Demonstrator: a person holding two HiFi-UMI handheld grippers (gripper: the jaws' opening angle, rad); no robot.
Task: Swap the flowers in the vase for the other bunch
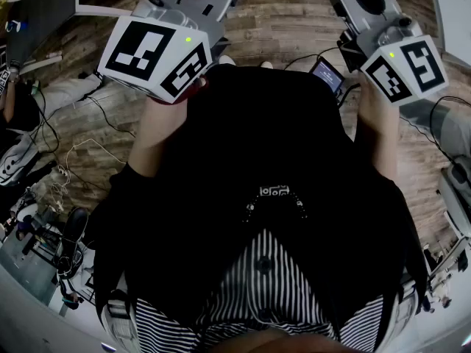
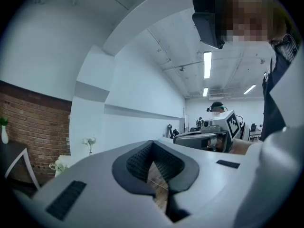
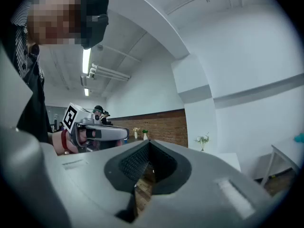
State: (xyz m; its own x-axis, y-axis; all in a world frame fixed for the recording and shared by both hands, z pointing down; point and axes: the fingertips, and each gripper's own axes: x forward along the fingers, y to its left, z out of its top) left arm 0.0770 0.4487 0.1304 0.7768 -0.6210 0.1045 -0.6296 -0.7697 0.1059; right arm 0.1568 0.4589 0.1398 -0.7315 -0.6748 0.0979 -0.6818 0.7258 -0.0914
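One small vase of white flowers (image 2: pixel 89 142) stands far across the room against a white wall (image 2: pixel 133 89), just right of a brick wall (image 2: pixel 35 127). Lower and to its left in the left gripper view, a second bunch (image 2: pixel 57 166) of pale blooms sits at the edge of a white surface (image 2: pixel 71 159); it is too small to tell whether it lies or stands. In the right gripper view the vase shows as a tiny spray before a white pillar (image 3: pixel 197 103), to the right of the bricks, with two more little vases (image 3: pixel 136 134) farther along that wall. Both bunches are well apart from the grippers and neither is touched. The left gripper (image 2: pixel 153 145) has its dark ribbed pads pressed together at the tips with nothing between them; only wood floor (image 1: pixel 280 20) shows through the gap behind. The right gripper (image 3: pixel 148 145) is likewise clenched on nothing. Both point about level, side by side in front of the person (image 1: pixel 265 168), who wears a black top over a striped shirt, and each gripper appears in the other's camera. From the head view the marker cubes (image 1: pixel 156 54) sit at the grippers' near ends, and cables (image 1: pixel 88 149) trail over the floor.
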